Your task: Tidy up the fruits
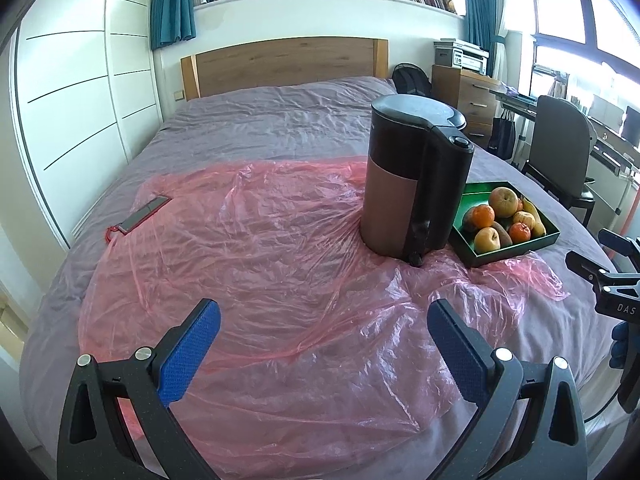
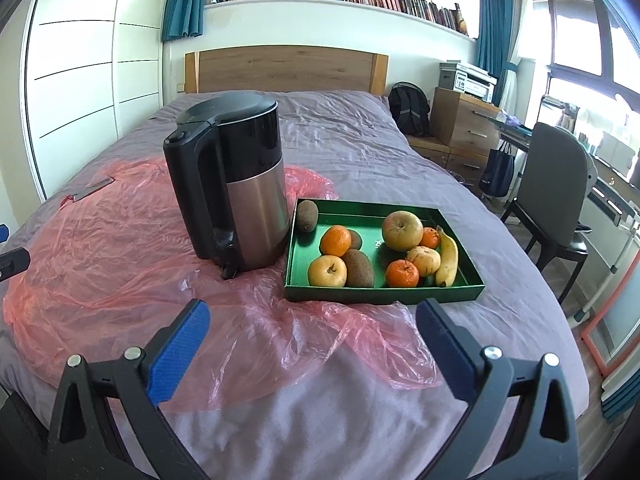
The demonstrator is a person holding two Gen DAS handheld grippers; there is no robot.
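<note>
Both grippers — left gripper (image 1: pixel 323 346) and right gripper (image 2: pixel 313 342) — hang wide open and empty above the bed (image 2: pixel 360 420). The fruits (image 2: pixel 402 231) sit in a green tray (image 2: pixel 384 295) just beside the kettle (image 2: pixel 240 184) — on pink plastic sheet (image 2: pixel 120 264).

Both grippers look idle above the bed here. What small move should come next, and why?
Probably the right gripper should ease forward toward the green tray. Both grippers are open and empty, the left gripper faces only pink plastic sheet, and the fruit, such as the near orange, lies straight ahead of the right one.
</note>
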